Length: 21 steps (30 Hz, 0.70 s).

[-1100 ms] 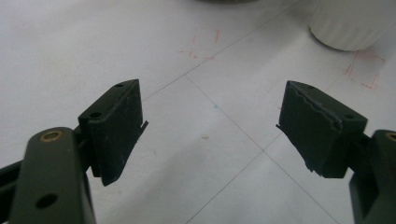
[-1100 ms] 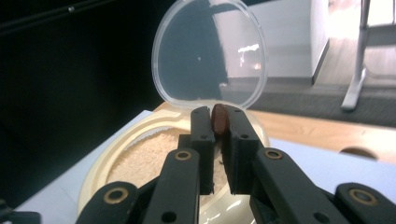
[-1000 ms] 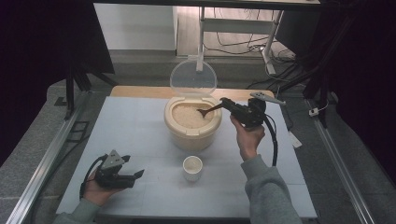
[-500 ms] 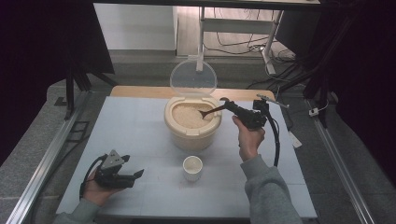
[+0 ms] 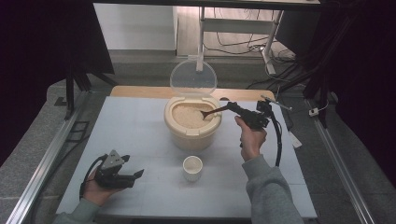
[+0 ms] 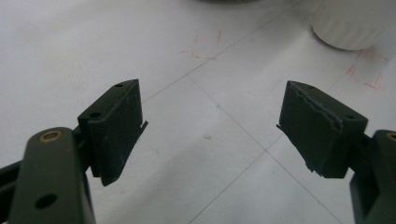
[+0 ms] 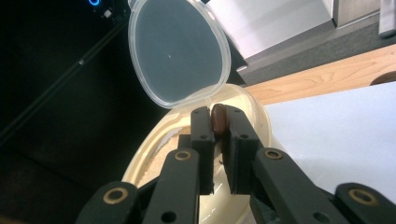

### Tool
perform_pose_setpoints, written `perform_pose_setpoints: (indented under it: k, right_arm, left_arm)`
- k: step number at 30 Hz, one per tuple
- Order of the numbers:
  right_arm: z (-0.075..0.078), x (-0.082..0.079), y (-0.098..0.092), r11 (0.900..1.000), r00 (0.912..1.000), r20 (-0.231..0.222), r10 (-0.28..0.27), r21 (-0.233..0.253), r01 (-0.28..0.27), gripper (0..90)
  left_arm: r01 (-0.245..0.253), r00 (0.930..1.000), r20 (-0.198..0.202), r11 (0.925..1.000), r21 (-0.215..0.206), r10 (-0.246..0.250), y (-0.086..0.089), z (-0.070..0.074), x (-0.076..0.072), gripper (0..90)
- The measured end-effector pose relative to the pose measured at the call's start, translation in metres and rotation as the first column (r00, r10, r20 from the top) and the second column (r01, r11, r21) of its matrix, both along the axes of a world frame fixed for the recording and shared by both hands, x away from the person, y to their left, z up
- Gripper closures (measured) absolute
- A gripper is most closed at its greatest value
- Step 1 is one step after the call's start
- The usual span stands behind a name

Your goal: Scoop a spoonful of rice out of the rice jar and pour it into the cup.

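A cream rice container (image 5: 191, 122) stands at the table's middle with its clear lid (image 5: 193, 78) hinged up behind it; it holds pale rice. My right gripper (image 5: 232, 108) is shut on the handle of a dark brown spoon (image 5: 211, 112) whose bowl dips into the rice. In the right gripper view the jaws pinch the spoon handle (image 7: 218, 118) before the container rim (image 7: 254, 111) and lid (image 7: 175, 49). A small white cup (image 5: 193, 168) sits in front of the container. My left gripper (image 5: 135, 175) rests open on the table at front left, its fingers (image 6: 116, 126) wide apart.
The white table mat (image 5: 135, 135) carries thin grid lines and faint red marks (image 6: 205, 46). A wooden board edge (image 5: 140, 92) runs behind the mat. Metal rails (image 5: 46, 158) flank the table. The cup's base (image 6: 355, 25) shows at the top right of the left gripper view.
The right hand has shifted slightly toward the front and tilted, with the spoon still in the rice. The left gripper has stayed put.
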State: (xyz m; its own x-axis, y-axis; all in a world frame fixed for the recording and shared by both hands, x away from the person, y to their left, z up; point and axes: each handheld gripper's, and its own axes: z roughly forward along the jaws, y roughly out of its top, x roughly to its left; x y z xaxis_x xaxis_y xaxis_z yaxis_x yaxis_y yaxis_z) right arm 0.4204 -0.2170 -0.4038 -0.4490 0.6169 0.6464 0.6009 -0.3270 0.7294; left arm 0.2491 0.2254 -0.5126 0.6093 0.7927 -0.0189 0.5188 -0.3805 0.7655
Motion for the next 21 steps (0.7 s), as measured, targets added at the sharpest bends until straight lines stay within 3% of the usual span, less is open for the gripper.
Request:
perform_pose_setpoints:
  k: [5, 13, 21]
  right_arm:
    - [0.001, 0.000, -0.004, 1.000, 0.9999, -0.011, -0.003, 0.026, 0.003, 83.3]
    - [-0.002, 0.002, -0.009, 0.996, 0.9977, -0.067, -0.011, 0.083, 0.017, 83.3]
    - [0.000, 0.002, -0.015, 0.992, 0.9971, -0.075, -0.014, 0.122, 0.023, 83.3]
  left_arm:
    - [0.003, 1.0000, 0.001, 1.0000, 0.003, -0.003, 0.000, 0.000, 0.000, 21.5]
    - [0.001, 1.0000, 0.003, 1.0000, 0.004, -0.001, 0.000, 0.001, 0.000, 21.4]
    - [0.002, 1.0000, 0.003, 1.0000, 0.005, -0.002, 0.000, 0.000, 0.000, 21.4]
